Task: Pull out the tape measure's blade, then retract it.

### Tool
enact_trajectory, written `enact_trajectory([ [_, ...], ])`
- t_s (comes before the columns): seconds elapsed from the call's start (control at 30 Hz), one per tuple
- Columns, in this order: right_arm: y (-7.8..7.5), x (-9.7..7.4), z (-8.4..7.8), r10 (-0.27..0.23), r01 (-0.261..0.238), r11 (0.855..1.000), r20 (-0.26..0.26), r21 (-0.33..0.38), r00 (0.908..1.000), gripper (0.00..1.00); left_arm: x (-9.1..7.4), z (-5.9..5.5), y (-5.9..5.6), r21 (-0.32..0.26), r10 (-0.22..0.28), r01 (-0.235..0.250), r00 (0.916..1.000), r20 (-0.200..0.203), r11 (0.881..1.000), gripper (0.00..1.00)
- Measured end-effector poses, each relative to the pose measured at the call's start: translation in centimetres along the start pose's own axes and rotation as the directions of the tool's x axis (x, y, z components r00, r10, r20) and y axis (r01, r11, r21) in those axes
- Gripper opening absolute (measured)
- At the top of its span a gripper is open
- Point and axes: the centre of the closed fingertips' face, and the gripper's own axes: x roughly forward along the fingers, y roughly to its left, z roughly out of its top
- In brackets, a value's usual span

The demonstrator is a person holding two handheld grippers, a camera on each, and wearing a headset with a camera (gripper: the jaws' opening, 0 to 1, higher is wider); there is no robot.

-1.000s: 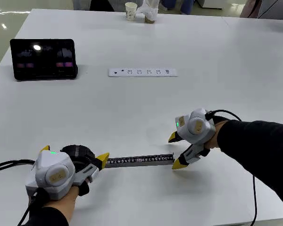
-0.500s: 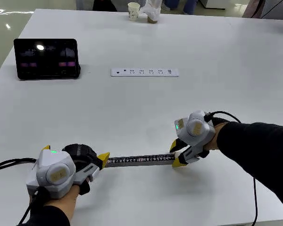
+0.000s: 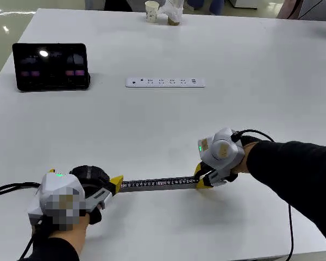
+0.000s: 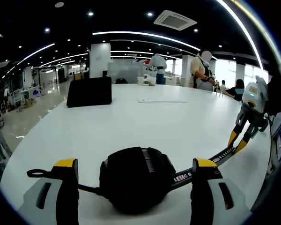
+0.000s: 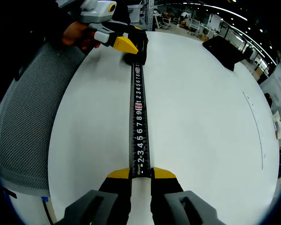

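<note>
A black tape measure case [image 3: 89, 175] lies flat on the white table [image 3: 250, 76], near its front left. My left gripper [image 3: 86, 177] straddles the case; in the left gripper view the case [image 4: 138, 180] sits between the yellow-tipped jaws with a little table showing on each side. The numbered blade [image 3: 157, 184] runs out to the right along the table. My right gripper [image 3: 201, 180] is shut on the blade's end. In the right gripper view the blade [image 5: 139, 117] leads from the closed right gripper [image 5: 140, 172] to the case [image 5: 135, 55].
A dark tablet [image 3: 50, 66] stands at the back left. A white power strip [image 3: 164, 82] lies mid-table, and a paper cup [image 3: 151, 11] stands by the far edge. A black cord [image 3: 5, 190] trails left of the case. People stand beyond the table [image 4: 203, 70].
My right gripper's jaws, spread apart a second ago, have come together on the blade's end. The case, the blade and the left gripper have held their places.
</note>
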Motion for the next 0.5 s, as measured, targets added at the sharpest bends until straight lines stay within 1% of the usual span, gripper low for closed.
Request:
enact_trajectory([
  [0.2, 0.08, 0.03, -0.03, -0.006, 0.006, 1.0, 0.001, -0.004, 1.0, 0.11, 0.1, -0.21, 0.0, 0.004, -0.001, 0.001, 1.0, -0.009, 1.0, 0.92],
  [0.27, 0.09, 0.06, -0.02, -0.006, 0.006, 1.0, 0.0, 0.012, 1.0, 0.11, 0.09, -0.28, 0.03, -0.001, -0.001, 0.001, 0.9999, -0.013, 1.0, 0.89],
  [0.33, 0.15, 0.09, 0.05, -0.01, 0.01, 1.0, -0.011, 0.016, 0.9999, 0.11, 0.13, -0.41, 0.17, -0.009, 0.004, -0.004, 0.9997, -0.022, 1.0, 0.86],
  [0.4, 0.22, 0.14, 0.09, -0.013, 0.013, 1.0, -0.025, 0.003, 0.9996, 0.12, 0.2, -0.55, 0.3, -0.022, 0.007, -0.008, 0.9995, -0.029, 1.0, 0.83],
  [0.5, 0.11, 0.13, 0.03, -0.013, 0.014, 1.0, -0.03, 0.013, 0.9995, 0.12, 0.15, -0.78, 0.19, -0.032, 0.002, -0.003, 0.9991, -0.041, 0.999, 0.78],
])
